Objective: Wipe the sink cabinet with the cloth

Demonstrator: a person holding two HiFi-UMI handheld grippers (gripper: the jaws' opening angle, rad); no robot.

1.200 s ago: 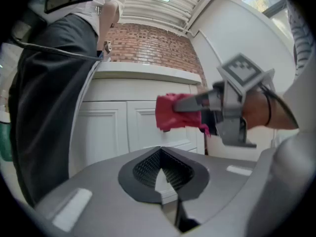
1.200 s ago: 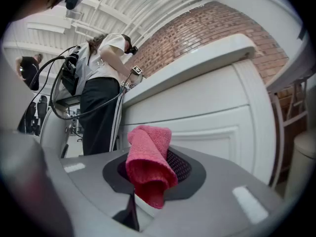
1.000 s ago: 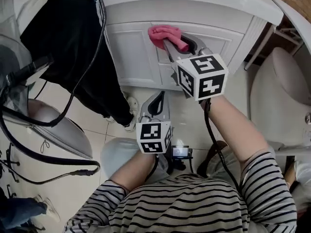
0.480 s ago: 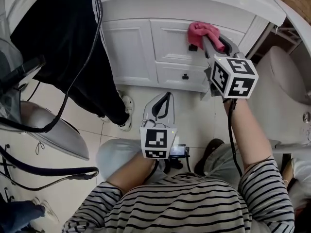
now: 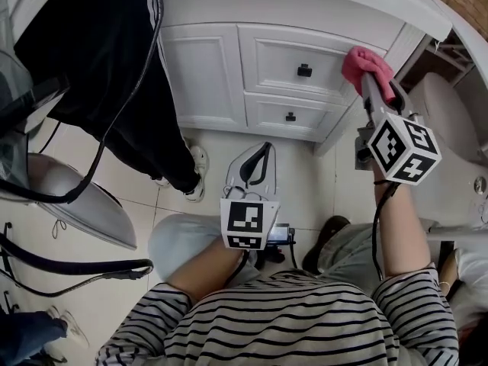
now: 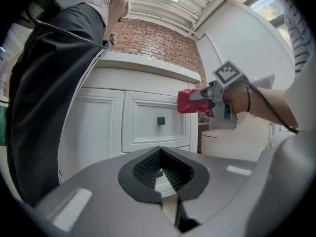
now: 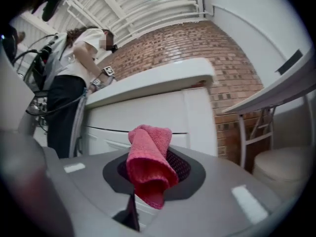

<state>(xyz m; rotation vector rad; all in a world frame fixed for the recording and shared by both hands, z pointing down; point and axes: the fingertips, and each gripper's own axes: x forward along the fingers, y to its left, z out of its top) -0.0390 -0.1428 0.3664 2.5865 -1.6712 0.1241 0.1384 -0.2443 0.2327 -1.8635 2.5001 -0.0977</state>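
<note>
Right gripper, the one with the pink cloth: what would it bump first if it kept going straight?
Probably the white sink cabinet, near its right corner. The pink cloth pinched in the right gripper would meet it first. It may already be touching, since depth is unclear.

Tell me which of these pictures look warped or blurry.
Both gripper views: strong fisheye bending, dark rounded corners. Right gripper view: pink cloth sharp, a mosaic patch laid over the bystander. Head view: even light, sink cabinet crisp, no glare.

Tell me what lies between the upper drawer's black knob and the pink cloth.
Between the knob and the cloth, only bare white drawer front, in the head view.
</note>
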